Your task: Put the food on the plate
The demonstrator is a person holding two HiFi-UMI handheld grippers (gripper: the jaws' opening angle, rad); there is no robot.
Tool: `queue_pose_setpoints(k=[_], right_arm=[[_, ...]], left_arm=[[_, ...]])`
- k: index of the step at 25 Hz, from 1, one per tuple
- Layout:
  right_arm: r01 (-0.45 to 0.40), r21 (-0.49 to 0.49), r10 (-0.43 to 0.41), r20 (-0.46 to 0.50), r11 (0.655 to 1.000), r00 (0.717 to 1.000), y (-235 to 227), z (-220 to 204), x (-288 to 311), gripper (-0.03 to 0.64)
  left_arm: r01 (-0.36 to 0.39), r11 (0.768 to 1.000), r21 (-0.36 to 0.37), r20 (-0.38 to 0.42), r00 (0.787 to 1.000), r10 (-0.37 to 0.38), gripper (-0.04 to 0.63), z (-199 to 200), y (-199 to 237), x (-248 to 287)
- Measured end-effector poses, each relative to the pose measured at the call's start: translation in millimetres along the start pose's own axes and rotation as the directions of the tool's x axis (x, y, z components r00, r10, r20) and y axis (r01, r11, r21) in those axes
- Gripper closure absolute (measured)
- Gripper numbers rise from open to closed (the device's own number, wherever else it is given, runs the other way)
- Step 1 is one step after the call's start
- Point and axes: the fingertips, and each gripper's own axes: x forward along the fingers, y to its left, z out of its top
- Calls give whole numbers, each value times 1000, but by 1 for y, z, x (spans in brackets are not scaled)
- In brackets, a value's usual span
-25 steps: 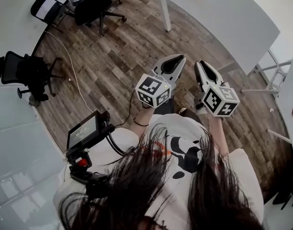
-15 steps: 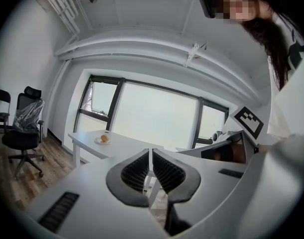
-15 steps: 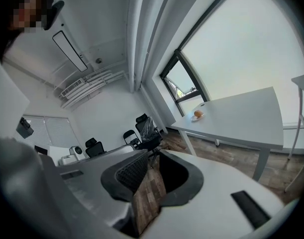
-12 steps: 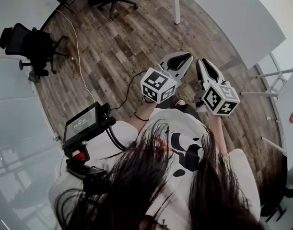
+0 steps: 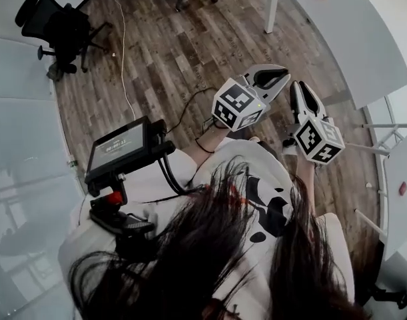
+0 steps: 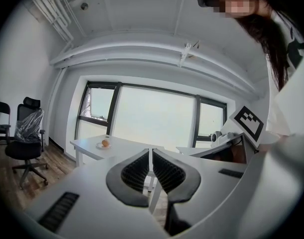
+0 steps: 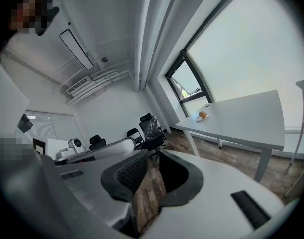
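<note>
Across the wood floor (image 5: 190, 52) stood a white bench (image 7: 241, 118), where an orange bit of food (image 7: 203, 114) sat on a plate (image 7: 198, 118). Left tongs (image 6: 150, 152) and right tongs (image 7: 152, 158) were both squeezed shut, empty, well away from it. Finished or not, I couldn't judge.

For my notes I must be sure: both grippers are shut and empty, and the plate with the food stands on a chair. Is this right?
One thing is wrong. The plate with the food stands on the table; the right gripper view shows it. The left gripper and the right gripper are indeed shut and empty.
</note>
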Motion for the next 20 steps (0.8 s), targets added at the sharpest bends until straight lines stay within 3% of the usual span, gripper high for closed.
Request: queue_pose_setpoints(k=[9,20], right_arm=[[2,2,-2,-4,1000,1000,-3,-2,3,535],[-16,2,16,-30,1000,999,0,-8,10,535]], left_arm=[[21,1000,11,-11,1000,-21,589,-4,-6,3],[-7,1000,3,-18,1000,7,589,-7,2,0]])
